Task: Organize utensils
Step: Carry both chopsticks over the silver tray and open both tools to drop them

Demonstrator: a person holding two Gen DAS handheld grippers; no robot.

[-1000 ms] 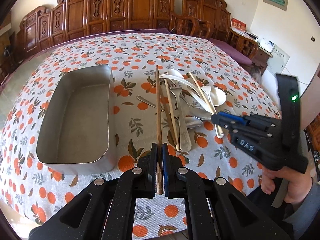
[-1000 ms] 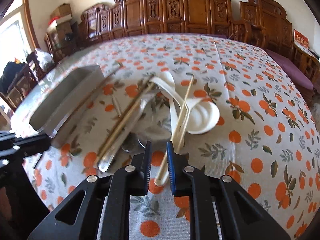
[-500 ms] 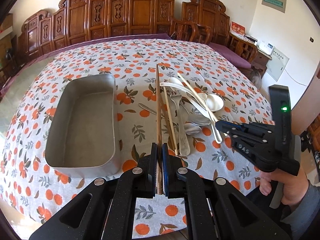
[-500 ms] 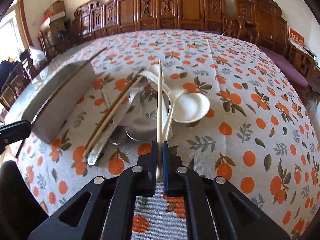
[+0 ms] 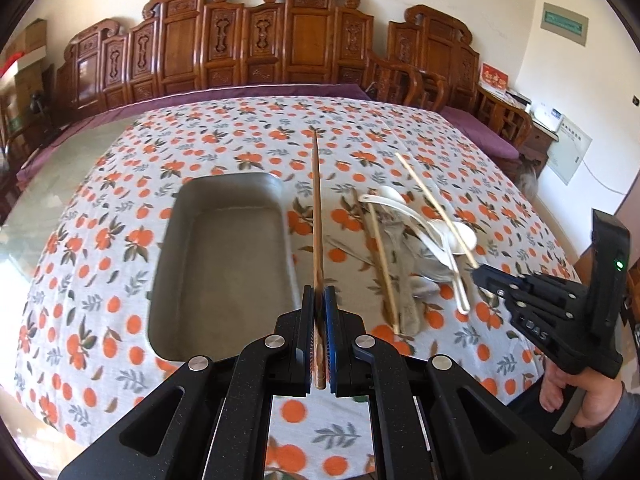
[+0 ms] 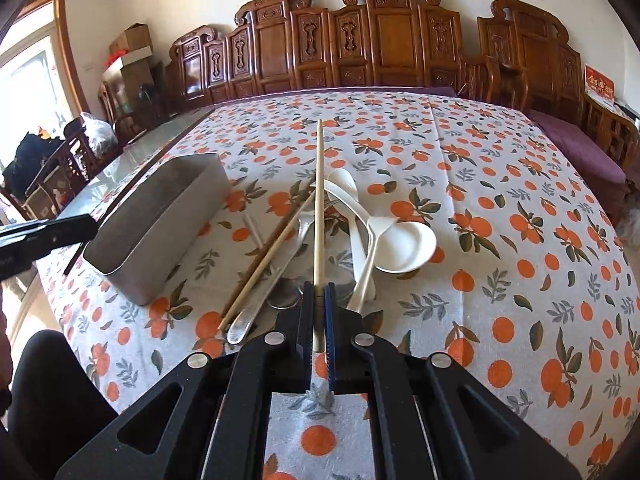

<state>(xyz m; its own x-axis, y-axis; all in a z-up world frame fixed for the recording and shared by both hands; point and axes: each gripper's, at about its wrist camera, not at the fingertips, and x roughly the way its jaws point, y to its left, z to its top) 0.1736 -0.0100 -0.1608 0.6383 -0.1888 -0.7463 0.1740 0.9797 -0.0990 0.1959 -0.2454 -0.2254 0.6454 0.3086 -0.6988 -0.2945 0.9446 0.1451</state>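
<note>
dark chopstick [image 5: 317, 216] pinched in left tongs [image 5: 319, 304], pale chopstick [image 6: 318, 200] in right tongs [image 6: 319, 300]

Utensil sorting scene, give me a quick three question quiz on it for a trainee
1. True or false: the metal tray already holds utensils.
2. What does the left gripper clamp? A) white spoon B) dark wooden chopstick C) metal spoon
3. Fill in: the right gripper is shut on a ____ chopstick.

Key:
1. False; its inside shows bare.
2. B, the dark wooden chopstick.
3. Pale; the pale chopstick points forward over the white spoons on the tablecloth.
</note>
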